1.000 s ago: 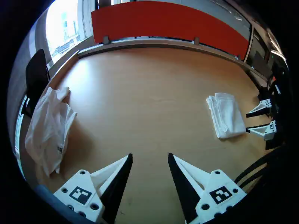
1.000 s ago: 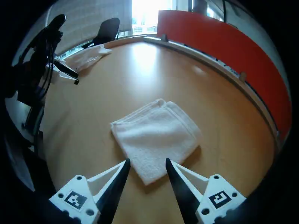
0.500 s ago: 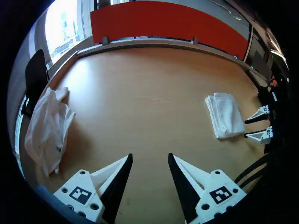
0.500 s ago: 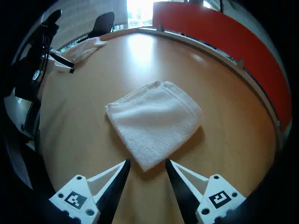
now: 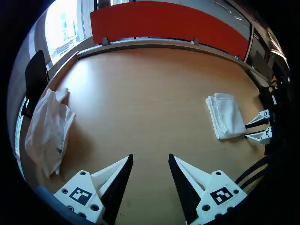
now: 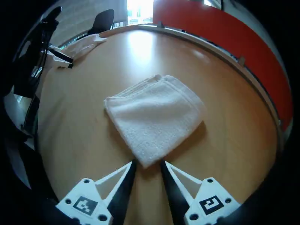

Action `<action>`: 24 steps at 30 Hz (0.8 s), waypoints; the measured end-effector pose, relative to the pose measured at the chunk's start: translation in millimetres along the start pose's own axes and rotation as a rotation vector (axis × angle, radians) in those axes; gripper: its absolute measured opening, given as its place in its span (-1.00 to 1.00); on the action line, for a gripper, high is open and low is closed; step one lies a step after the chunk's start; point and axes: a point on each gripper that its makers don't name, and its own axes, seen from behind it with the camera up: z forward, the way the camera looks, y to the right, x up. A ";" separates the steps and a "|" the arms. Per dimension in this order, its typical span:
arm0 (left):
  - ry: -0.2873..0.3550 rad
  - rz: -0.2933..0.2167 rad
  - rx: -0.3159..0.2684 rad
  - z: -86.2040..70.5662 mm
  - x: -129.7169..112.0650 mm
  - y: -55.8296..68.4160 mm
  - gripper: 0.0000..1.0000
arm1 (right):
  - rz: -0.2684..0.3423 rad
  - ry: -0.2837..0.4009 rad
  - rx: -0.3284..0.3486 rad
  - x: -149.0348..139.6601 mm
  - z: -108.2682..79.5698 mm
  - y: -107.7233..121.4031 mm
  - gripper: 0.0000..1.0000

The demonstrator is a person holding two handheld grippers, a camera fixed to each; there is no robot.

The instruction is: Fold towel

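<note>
Left gripper view, L→R:
- Black chair (image 5: 35, 77) off the desk's left edge, bright window (image 5: 63, 28) behind it.
- Crumpled white cloth (image 5: 48, 125) lies on the desk (image 5: 150, 97) at that left edge.
- Left gripper (image 5: 150, 167) bottom centre. Fingers spread wide, nothing between them, bare wood ahead.
- Red partition (image 5: 168, 20) runs along the desk's far edge.
- Folded white towel (image 5: 226, 114) lies flat on the right part of the desk, well apart from the left gripper.
- Right gripper (image 5: 246, 129) comes in from the far right, tips pointing at the towel's right side and just beside it. Can't tell contact from this angle.
- Black cables (image 5: 258, 168) lower right.

Right gripper view, L→R:
- Left gripper far off at upper left, by dark cabling.
- Crumpled white cloth beyond it near the desk edge, black chair behind that.
- Towel sits mid-desk, roughly square, turned so one corner faces the camera. Stacked fold layers show along its upper-left edge.
- Right gripper bottom centre. Fingers drawn fairly close, but a clear gap remains.
- The towel's near corner sits right at that gap, between the two tips. Neither finger visibly presses on the fabric, so no pinch.
- Red partition curves down the right side.
</note>
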 end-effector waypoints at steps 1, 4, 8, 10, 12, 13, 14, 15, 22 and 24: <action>0.000 0.000 0.000 0.1 0.0 0.1 0.38 | 0.000 -0.001 0.001 -0.4 0.3 -0.4 -0.20; 0.000 0.000 -0.001 0.4 0.0 0.3 0.38 | 0.004 -0.001 0.004 -1.3 0.8 -0.9 -0.28; 0.000 0.002 -0.002 0.7 0.1 0.5 0.38 | 0.014 0.001 0.004 -1.6 0.7 -0.1 -0.33; 0.000 0.003 -0.002 1.1 0.3 0.5 0.38 | 0.015 0.002 0.004 -1.8 0.5 0.1 -0.41; 0.000 0.003 -0.003 1.3 0.3 0.7 0.38 | 0.016 0.003 0.005 -2.1 0.6 -0.2 -0.57; 0.000 0.003 -0.003 1.3 0.3 0.8 0.38 | 0.018 0.003 0.006 -2.2 0.8 -0.7 -0.65; 0.000 0.003 -0.003 1.3 0.2 1.1 0.38 | 0.021 0.004 0.009 -2.4 1.0 -1.3 -0.74; 0.000 0.002 -0.004 1.3 0.0 1.2 0.37 | 0.027 0.005 0.009 -2.4 1.2 -1.2 -0.80; 0.000 0.003 -0.005 1.0 -1.4 1.9 0.38 | 0.051 0.007 0.010 -3.2 0.7 0.1 -0.89; 0.000 0.004 -0.005 0.7 -1.7 2.0 0.38 | 0.046 0.008 0.007 -3.4 0.1 0.3 -0.90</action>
